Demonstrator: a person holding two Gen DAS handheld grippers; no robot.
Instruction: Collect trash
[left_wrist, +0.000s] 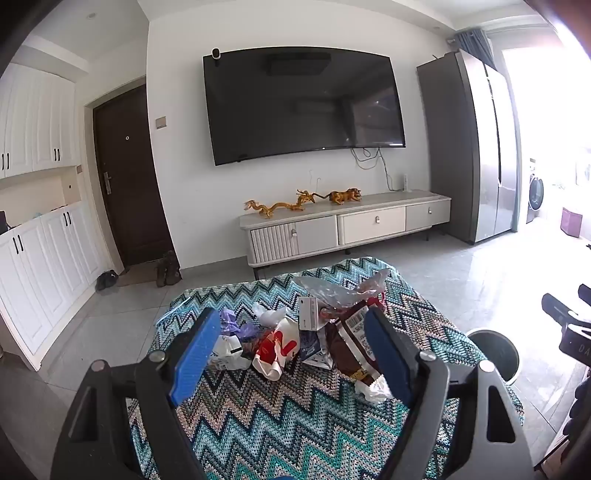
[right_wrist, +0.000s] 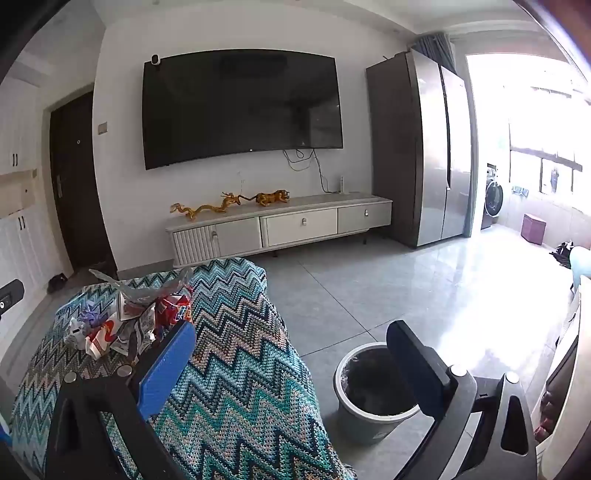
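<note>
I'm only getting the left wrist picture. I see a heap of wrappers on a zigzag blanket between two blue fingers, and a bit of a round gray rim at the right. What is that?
Observer: The right wrist view shows it whole: a gray trash bin standing on the tiled floor beside the blanket-covered table.
Operator: Anything in it yet?
Observer: It has a dark liner; I see no wrappers inside, though the bottom is too dark to be sure.
Operator: And the other gripper?
Observer: The right gripper is open and holds nothing; the bin shows between its fingers.
Operator: Anything else over there?
Observer: A purple box sits on the floor near a washing machine.
</note>
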